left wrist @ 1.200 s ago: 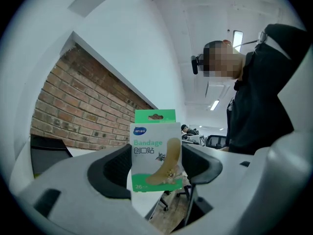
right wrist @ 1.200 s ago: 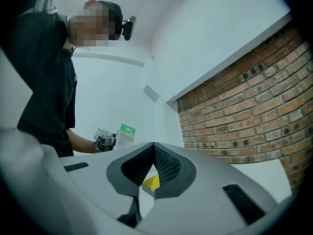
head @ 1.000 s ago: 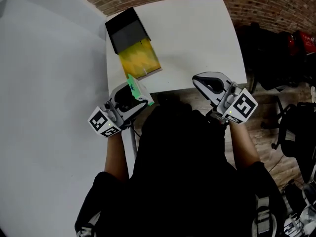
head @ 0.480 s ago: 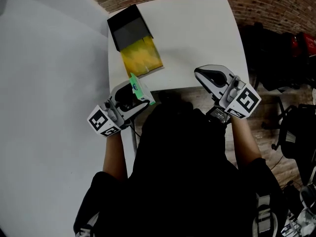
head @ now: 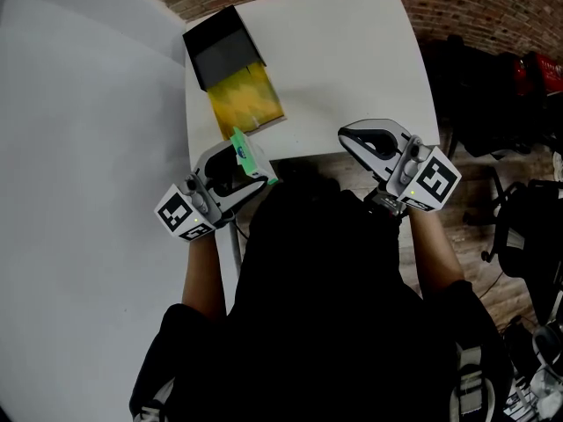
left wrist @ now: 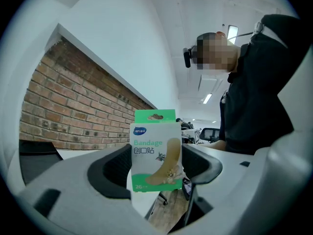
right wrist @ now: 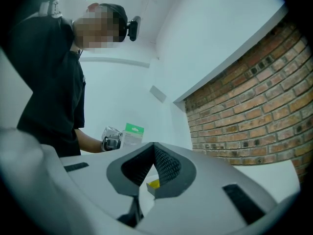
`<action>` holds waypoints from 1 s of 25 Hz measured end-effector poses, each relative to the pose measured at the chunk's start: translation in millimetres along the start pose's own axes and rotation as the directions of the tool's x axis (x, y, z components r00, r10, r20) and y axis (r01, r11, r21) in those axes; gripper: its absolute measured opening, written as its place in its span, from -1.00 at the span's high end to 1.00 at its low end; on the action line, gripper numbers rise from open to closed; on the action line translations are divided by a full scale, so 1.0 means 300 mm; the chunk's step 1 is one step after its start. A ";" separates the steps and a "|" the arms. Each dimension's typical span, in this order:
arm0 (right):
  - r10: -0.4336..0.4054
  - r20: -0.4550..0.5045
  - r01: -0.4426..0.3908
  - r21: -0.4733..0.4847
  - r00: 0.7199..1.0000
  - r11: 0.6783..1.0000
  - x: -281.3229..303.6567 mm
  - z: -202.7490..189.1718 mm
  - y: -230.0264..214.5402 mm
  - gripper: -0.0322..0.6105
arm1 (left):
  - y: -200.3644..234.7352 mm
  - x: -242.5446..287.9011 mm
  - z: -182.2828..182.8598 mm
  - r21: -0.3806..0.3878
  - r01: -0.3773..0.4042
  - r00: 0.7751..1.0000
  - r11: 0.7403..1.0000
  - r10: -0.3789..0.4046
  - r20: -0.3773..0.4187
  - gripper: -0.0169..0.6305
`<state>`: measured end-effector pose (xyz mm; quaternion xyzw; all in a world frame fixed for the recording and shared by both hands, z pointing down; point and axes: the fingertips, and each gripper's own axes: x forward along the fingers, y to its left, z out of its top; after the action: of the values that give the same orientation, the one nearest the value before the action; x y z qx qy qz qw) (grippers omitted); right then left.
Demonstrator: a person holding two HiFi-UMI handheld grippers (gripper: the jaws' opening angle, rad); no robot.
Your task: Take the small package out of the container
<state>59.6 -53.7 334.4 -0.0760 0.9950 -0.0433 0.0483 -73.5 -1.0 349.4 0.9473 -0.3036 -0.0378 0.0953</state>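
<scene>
From overhead, the left gripper (head: 239, 161) holds the small green-and-white cardboard bandage package (head: 247, 156) outside the black-and-yellow open box (head: 233, 73), which lies on the white bench (head: 352, 51). The right gripper (head: 350, 136) hovers by the bench edge.

Left gripper view: the jaws pinch only the package's lower part, so it might pivot or slip.

Right gripper view: the jaws are pressed together and empty.

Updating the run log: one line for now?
left gripper: shut on bandage package | right gripper: shut, empty | container: on table, package out
</scene>
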 end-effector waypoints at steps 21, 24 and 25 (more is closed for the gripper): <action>0.013 0.003 -0.013 -0.019 1.000 1.000 -0.028 0.015 0.013 0.89 | -0.010 0.043 -0.019 -0.017 0.023 1.000 1.000 -0.023 0.008 -0.07; 0.001 0.010 -0.001 -0.017 1.000 1.000 -0.038 0.012 0.014 0.89 | -0.012 0.049 -0.024 -0.018 0.032 0.999 0.999 -0.032 0.001 -0.07; -0.003 0.013 0.003 -0.016 1.000 1.000 -0.041 0.011 0.014 0.89 | -0.011 0.050 -0.027 -0.020 0.035 0.999 0.999 -0.035 -0.002 -0.06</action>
<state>71.4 -47.8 331.9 -0.0782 0.9949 -0.0347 0.0543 -58.4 -5.9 356.4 0.9514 -0.2867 -0.0416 0.1044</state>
